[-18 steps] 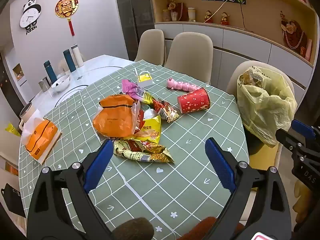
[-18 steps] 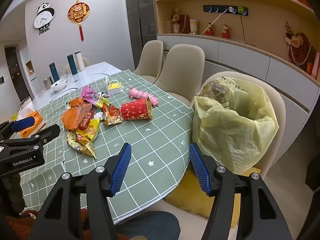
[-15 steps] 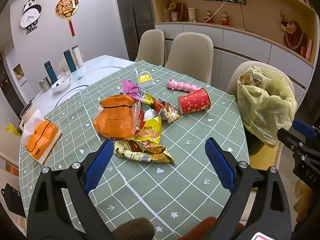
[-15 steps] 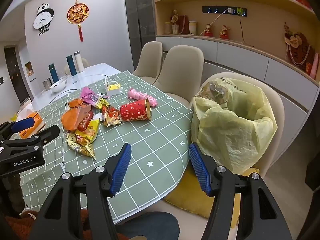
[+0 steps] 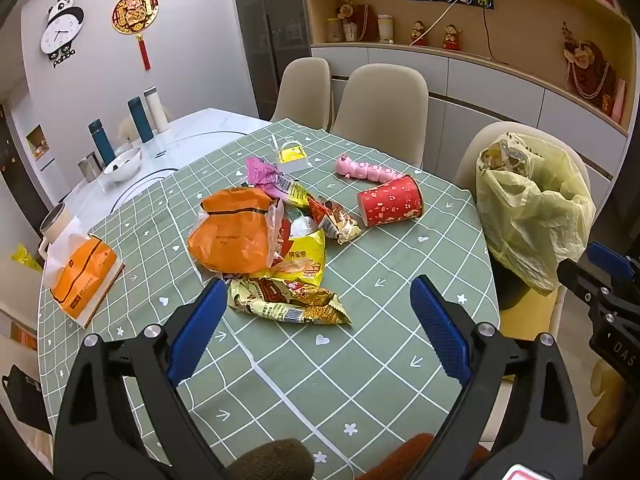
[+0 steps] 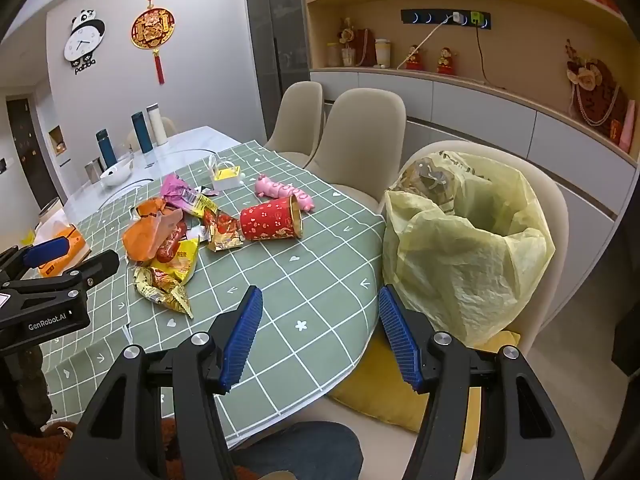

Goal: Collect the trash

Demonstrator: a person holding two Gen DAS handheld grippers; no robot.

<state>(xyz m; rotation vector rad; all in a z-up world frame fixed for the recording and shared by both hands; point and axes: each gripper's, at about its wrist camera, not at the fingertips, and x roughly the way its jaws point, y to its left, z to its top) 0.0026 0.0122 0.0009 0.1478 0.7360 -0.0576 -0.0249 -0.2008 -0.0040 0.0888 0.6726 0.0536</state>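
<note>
I have both tools hovering over the near side of the table (image 5: 400, 360), nothing picked up yet, so I judge this as the approach before the first grab. My left gripper (image 5: 316, 328) stands spread wide and empty, with the gold wrapper (image 5: 288, 304) just beyond its fingertips; my right gripper (image 6: 320, 336) is likewise released and empty, poised over the table's rounded near edge. Past the gold wrapper the trash sits in one loose heap: a yellow snack packet (image 5: 306, 256), an orange bag (image 5: 232, 236) touching it, a pink wrapper (image 5: 272, 180) behind, and a red paper cup (image 5: 390, 202) lying on its side a little apart from the heap. The yellow bin bag (image 6: 468, 248) stands off the table's edge beside the cup's side, propped on a chair (image 6: 556, 216), its mouth open; it may already hold some scraps, though the folds hide most of it. Next I would lower the left tool onto the gold wrapper, pinch flat foil cleanly, then carry it across. Bare cloth lies between heap and edge, giving free room; the chair backs beyond crowd only the far rim.
</note>
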